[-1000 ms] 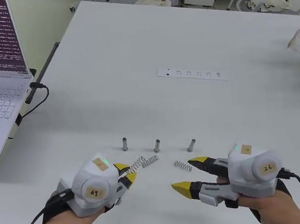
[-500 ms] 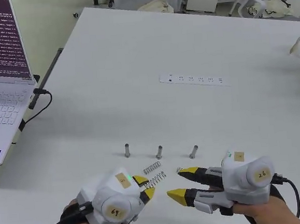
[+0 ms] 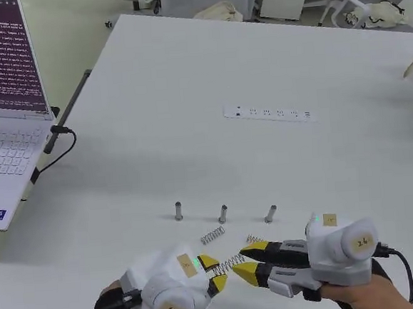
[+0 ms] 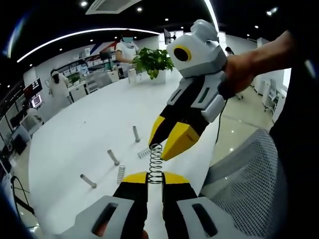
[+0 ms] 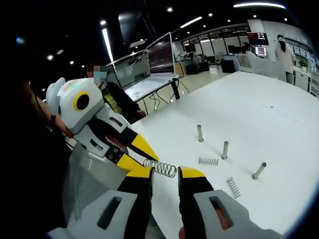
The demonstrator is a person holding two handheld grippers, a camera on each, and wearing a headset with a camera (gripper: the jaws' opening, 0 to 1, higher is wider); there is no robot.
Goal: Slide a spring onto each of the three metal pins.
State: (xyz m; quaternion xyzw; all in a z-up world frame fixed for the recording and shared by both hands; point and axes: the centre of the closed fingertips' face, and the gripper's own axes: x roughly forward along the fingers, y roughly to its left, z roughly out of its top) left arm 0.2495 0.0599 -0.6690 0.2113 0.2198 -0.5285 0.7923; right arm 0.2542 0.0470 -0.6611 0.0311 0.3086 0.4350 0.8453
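while none of the three pins carries a spring yet, we take this to be the opening of the first threading. out at nine o'clock in the head view the laptop (image 3: 5, 142) sits on the workbench (image 3: 189, 113), well apart from the work. down at seven o'clock the left gripper (image 3: 214, 272) is clenched on the held spring (image 3: 229, 264). it pinches one end only, so the rest of the coil juts free toward three o'clock. in the left gripper view that coil rises toward twelve from the closed jaws, and we think it is held this way so the far end is left free for a second grasp. toward twelve o'clock from both grippers the left pin (image 3: 178, 211), the middle pin (image 3: 223, 213) and the right pin (image 3: 270, 213) stand on end in a row, each apart from the next, all bare. the first loose spring (image 3: 213, 234) lies flat at about seven o'clock of the middle pin. the second loose spring (image 3: 253, 239) lies at seven o'clock of the right pin, close to a jaw of the right gripper (image 3: 243, 259); we cannot tell whether they touch. that gripper, at five o'clock, is released, its jaws parted with the free end of the held spring between them. the right gripper view shows the coil reaching into the gap unsqueezed. we judge this a handover, so the spring can be re-aimed at a pin. the coil is soft and may buckle or flick away if nipped off-centre.
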